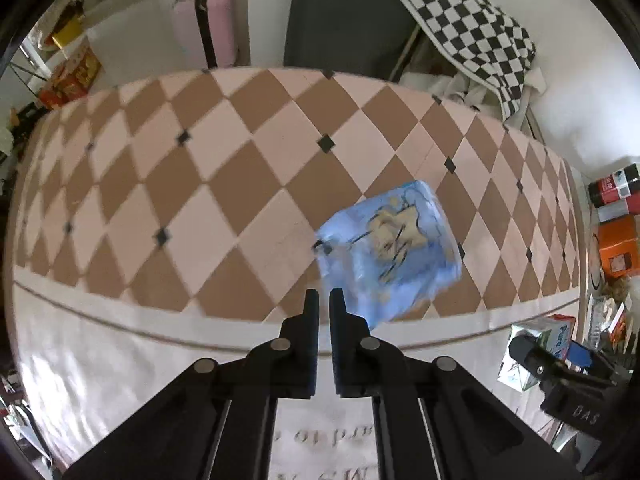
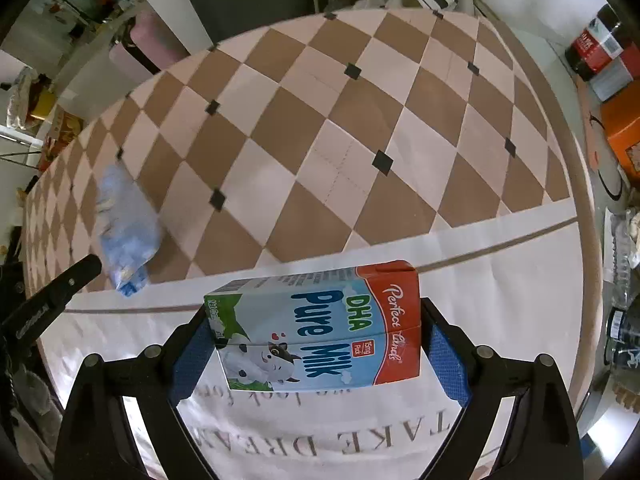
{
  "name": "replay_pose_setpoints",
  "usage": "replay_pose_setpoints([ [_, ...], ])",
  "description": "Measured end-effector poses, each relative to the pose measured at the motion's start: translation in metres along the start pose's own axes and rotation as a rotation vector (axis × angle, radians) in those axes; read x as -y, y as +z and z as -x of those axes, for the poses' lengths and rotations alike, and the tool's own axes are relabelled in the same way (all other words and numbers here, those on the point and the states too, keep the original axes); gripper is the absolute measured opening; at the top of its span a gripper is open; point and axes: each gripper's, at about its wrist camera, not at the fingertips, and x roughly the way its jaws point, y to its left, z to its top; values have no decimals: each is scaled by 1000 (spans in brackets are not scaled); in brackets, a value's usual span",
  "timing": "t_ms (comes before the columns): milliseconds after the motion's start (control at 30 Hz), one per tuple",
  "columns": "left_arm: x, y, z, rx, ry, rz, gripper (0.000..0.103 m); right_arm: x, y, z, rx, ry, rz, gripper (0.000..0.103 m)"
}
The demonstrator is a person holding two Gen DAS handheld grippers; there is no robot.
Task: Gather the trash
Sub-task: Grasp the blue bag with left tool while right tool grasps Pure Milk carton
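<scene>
A crumpled blue plastic wrapper [image 1: 390, 246] hangs over the checkered table just beyond my left gripper [image 1: 324, 298], whose jaws are nearly closed; a corner of the wrapper seems pinched at the tips. The wrapper also shows in the right wrist view [image 2: 124, 224], blurred, at the left. My right gripper [image 2: 316, 332] is shut on a Pure Milk carton [image 2: 320, 328], held on its side above the white tablecloth border. The carton and the right gripper also appear at the lower right of the left wrist view [image 1: 536, 348].
The round table has a brown and pink checkered cloth [image 1: 240, 184]. A dark bottle [image 2: 600, 44] and an orange box [image 2: 624, 132] stand at the right. A checkered cloth hangs over a chair [image 1: 472, 32] behind the table. Clutter lies at the right edge [image 1: 612, 320].
</scene>
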Motion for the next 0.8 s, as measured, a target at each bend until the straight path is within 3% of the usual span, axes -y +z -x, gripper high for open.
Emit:
replay_pose_setpoints([
  [133, -11, -15, 27, 46, -21, 19, 3, -18, -23, 20, 39, 11, 20, 95],
  [267, -21, -9, 30, 50, -140, 105, 9, -17, -39, 32, 83, 3, -16, 95],
  [300, -22, -6, 24, 24, -169, 124, 15, -16, -33, 33, 79, 7, -30, 95],
  [367, -21, 4, 11, -10, -229, 164, 61, -12, -31, 29, 67, 25, -70, 95],
  [400, -19, 9, 5, -11, -243, 173, 62, -13, -25, 26, 61, 28, -85, 95],
  [533, -4, 31, -19, -35, -212, 157, 62, -4, -9, 14, 40, 24, -106, 95],
  [667, 8, 36, -51, -123, -107, 110, 62, 4, 5, -5, 15, 14, -124, 95],
  [733, 17, 37, -60, -117, -50, 80, 61, 6, 9, -12, 9, 9, -126, 95],
  [800, 30, 35, -54, -78, -2, 11, 34, 7, 11, -14, 8, 8, -122, 95],
])
